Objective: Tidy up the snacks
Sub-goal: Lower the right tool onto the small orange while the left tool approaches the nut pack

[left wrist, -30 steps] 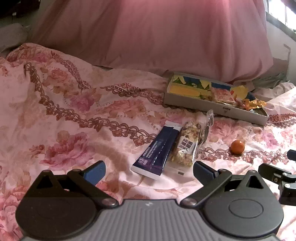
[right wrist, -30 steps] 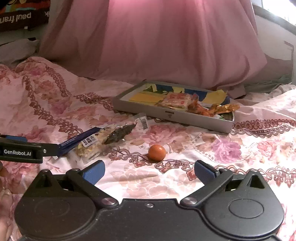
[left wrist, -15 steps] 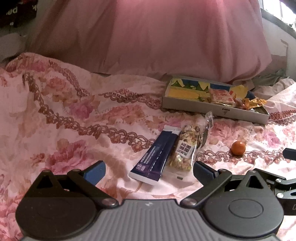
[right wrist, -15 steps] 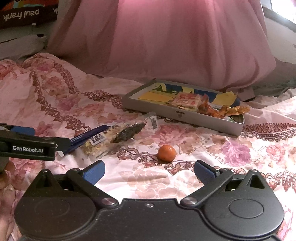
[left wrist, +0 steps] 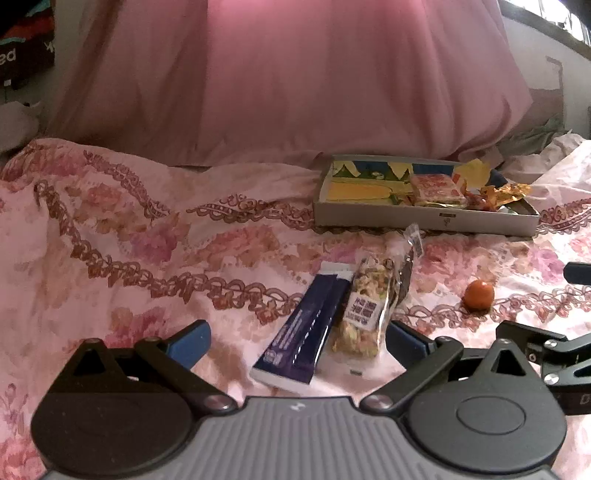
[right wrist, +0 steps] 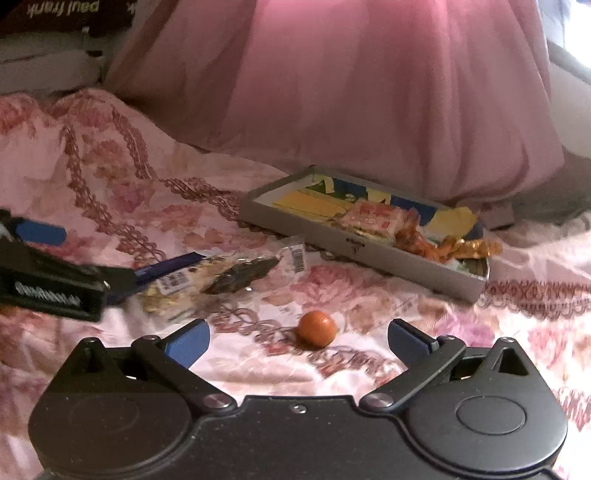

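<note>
Your left gripper (left wrist: 297,341) was spread wide and empty, with the near ends of the dark blue packet (left wrist: 304,330) and the clear bag of mixed snack (left wrist: 369,310) lying between its fingers on the floral bedspread (left wrist: 147,236). Your right gripper (right wrist: 298,341) was just as wide and empty, the small orange ball (right wrist: 317,328) sitting between its fingertips. Farther back, the grey tray (right wrist: 369,254) held wrapped snacks before the pink curtain (right wrist: 369,92).

At the top left of your right wrist view, a dark box (right wrist: 55,14) reads "paul frank" upside down; the snack labels are illegible.
</note>
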Tool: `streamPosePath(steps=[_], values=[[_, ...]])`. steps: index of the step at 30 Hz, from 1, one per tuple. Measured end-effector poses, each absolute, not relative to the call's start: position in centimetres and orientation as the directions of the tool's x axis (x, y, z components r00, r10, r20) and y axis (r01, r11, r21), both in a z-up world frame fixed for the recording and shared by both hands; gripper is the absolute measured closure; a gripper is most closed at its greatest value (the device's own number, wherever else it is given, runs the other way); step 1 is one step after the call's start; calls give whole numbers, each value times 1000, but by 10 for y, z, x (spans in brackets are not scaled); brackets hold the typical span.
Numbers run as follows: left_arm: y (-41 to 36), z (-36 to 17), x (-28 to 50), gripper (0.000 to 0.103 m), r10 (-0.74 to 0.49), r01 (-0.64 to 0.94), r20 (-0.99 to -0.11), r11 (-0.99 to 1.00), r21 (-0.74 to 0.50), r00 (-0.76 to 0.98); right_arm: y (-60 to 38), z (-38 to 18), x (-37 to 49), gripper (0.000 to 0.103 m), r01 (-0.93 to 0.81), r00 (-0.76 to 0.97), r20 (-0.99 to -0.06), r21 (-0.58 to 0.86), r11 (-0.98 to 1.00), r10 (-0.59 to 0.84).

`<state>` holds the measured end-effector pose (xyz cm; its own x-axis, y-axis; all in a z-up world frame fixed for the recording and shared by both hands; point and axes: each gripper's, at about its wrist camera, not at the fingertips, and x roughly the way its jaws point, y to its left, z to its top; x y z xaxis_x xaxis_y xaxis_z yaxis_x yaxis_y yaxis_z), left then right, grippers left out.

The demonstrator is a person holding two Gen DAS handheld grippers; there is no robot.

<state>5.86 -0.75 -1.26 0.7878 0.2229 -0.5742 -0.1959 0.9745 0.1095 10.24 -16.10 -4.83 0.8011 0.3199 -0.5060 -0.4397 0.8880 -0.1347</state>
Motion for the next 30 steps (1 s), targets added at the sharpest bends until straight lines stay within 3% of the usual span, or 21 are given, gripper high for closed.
streamPosePath(steps=[11, 17, 30], values=[[-13, -8, 99, 0, 207, -157, -567, 978, 135, 797, -156, -71, 145, 1, -457, 787, -520, -131, 880, 332], [-21, -9, 116, 0, 129, -58, -568, 988, 143, 813, -157, -81, 160, 3, -486, 760, -541, -105, 868, 360], [-49, -19, 150, 1, -43, 168, -606, 974, 151, 794, -165, -95, 181, 29, -465, 712, -601, -17, 885, 363]])
